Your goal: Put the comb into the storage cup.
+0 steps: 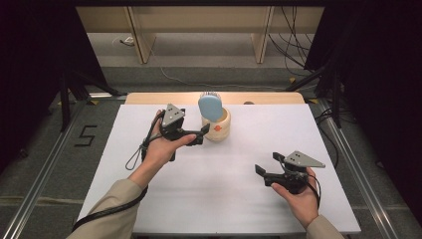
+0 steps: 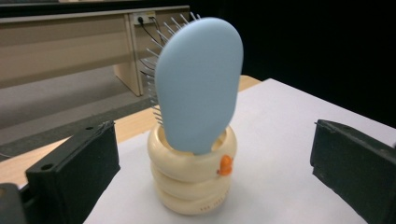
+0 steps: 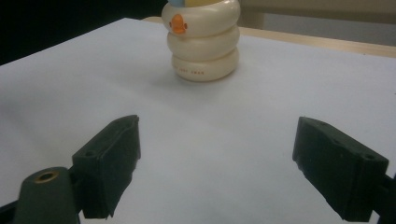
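From above, the blue hairbrush (image 1: 210,106) stands upright in the cream ringed holder (image 1: 218,127) near the far edge of the white table (image 1: 149,199), so it sits ready for pulling out. Just beside it, the left gripper (image 1: 203,134) points at the holder, jaws spread. Along the left gripper view, the 2 jaws sit wide on either side of the holder (image 2: 192,182), apparently lining up, the brush (image 2: 198,86) between them untouched. Along the right gripper view, jaws gape wide with nothing between them, well short of the holder (image 3: 204,42); the right gripper (image 1: 267,167) seems to wait.

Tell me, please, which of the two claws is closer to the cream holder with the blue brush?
The left claw: its open jaws sit right beside the cream holder with the blue brush. The right claw, also open, waits well apart, nearer the person.
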`<move>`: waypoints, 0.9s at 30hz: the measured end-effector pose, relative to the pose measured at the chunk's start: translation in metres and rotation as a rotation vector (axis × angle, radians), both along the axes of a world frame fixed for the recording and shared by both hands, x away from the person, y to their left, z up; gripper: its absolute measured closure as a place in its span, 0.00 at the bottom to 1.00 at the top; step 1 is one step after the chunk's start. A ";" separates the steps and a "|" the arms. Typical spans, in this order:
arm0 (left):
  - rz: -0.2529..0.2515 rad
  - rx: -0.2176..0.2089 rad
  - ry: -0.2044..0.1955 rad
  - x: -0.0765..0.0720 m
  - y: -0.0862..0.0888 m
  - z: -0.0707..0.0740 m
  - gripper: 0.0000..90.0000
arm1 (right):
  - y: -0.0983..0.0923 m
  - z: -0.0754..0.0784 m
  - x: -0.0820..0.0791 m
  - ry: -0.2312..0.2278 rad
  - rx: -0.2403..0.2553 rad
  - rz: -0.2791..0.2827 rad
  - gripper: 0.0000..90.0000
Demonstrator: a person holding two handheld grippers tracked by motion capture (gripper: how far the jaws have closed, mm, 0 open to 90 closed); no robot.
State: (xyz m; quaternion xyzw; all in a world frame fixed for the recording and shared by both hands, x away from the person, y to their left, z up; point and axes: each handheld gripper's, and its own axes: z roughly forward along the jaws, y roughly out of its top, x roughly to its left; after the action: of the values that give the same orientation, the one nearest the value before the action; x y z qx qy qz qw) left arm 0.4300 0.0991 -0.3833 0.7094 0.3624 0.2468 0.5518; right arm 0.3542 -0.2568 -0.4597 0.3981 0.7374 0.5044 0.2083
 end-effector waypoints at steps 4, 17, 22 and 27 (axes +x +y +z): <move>0.000 0.000 -0.002 -0.004 0.004 -0.002 0.01 | 0.000 0.000 0.000 0.000 -0.003 0.001 0.18; 0.011 0.005 0.004 -0.017 0.024 -0.016 0.01 | 0.000 0.000 0.000 -0.002 -0.007 0.001 0.18; 0.010 0.017 0.000 -0.024 0.031 -0.020 0.02 | 0.000 0.001 -0.001 -0.002 -0.007 -0.001 0.18; 0.009 0.023 -0.002 -0.029 0.037 -0.026 0.02 | 0.001 0.001 -0.001 -0.003 -0.010 0.000 0.18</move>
State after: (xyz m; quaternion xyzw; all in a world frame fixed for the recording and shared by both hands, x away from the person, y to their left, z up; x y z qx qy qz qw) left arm 0.4010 0.1360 -0.4091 0.7138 0.3621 0.2539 0.5430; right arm 0.3534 -0.2561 -0.4590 0.3964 0.7396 0.5011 0.2115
